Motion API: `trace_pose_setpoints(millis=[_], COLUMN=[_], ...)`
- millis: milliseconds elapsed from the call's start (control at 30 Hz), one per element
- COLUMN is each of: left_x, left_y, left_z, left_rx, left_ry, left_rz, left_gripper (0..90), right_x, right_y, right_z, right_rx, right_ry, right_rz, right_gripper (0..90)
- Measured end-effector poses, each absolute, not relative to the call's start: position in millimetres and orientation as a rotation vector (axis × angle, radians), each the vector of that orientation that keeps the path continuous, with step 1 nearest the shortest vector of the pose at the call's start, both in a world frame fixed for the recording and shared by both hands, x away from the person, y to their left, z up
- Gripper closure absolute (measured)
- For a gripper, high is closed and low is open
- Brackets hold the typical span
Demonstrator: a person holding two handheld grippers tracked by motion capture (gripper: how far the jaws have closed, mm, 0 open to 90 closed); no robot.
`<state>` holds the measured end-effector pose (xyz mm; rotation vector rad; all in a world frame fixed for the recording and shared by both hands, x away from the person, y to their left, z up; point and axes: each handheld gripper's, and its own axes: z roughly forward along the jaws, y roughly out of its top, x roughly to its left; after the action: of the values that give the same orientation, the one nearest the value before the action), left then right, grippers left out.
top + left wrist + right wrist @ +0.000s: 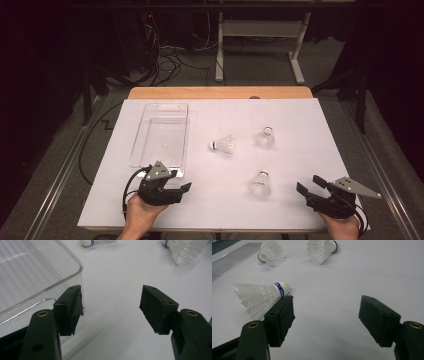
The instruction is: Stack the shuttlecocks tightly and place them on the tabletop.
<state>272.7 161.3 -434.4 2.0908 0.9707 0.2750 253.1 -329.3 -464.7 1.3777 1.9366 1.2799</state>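
Three shuttlecocks (260,184) loose on table (300,125); left gripper (181,192), right gripper (309,185) both agape, empty.

- A white sheet (300,150) covers nearly the whole table — flat and smooth.
- The wooden tabletop (220,93) shows as a light strip along the sheet's far edge, with a small dark mark (255,97) on it.
- A white metal frame (260,30) stands on the floor beyond the table.
- Loose cables (167,60) lie tangled on the floor to the left of that frame.
- Grey floor (50,165) lies on both sides — a metal rail (60,175) runs along the table's left.
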Motion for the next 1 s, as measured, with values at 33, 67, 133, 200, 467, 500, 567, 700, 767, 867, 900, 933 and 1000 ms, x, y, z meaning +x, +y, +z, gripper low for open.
trace_pose_setpoints(millis=[33,67,133,200,467,500,567,700,767,867,900,933,1000], left_x=[272,272,271,270,267,266,266,265,265,264,264,264,263], left_y=[162,164,167,169,179,179,181,184,185,187,188,189,191], left_z=[-435,-435,-435,-435,-435,-435,-436,-436,-437,-437,-437,-437,-438], left_rx=[2.086,2.087,2.083,2.077,2.053,2.050,2.048,2.039,2.041,2.037,2.035,2.032,2.024], left_ry=[0.974,0.975,0.980,0.988,1.010,1.012,1.015,1.023,1.024,1.026,1.028,1.030,1.036], left_rz=[0.274,0.272,0.273,0.275,0.280,0.281,0.282,0.285,0.288,0.290,0.290,0.292,0.294], left_gripper=[35.1,35.0,34.9,34.8,34.8,34.8,34.7,34.4,34.1,33.7,33.5,33.4,33.3], right_x=[253,253,253,253,253,253,253,253,253,253,253,253,253], right_y=[-329,-329,-329,-329,-329,-329,-329,-329,-329,-329,-329,-329,-329], right_z=[-465,-465,-465,-465,-465,-465,-465,-465,-465,-465,-465,-465,-465], right_rx=[1.376,1.378,1.378,1.377,1.374,1.375,1.375,1.375,1.376,1.377,1.374,1.375,1.374], right_ry=[1.937,1.938,1.937,1.939,1.940,1.939,1.939,1.941,1.941,1.941,1.941,1.941,1.941], right_rz=[1.280,1.280,1.280,1.280,1.279,1.279,1.279,1.278,1.278,1.278,1.277,1.278,1.277], right_gripper=[28.8,28.8,28.8,28.8,28.8,28.8,28.8,28.8,28.8,28.8,28.8,28.9,28.8])
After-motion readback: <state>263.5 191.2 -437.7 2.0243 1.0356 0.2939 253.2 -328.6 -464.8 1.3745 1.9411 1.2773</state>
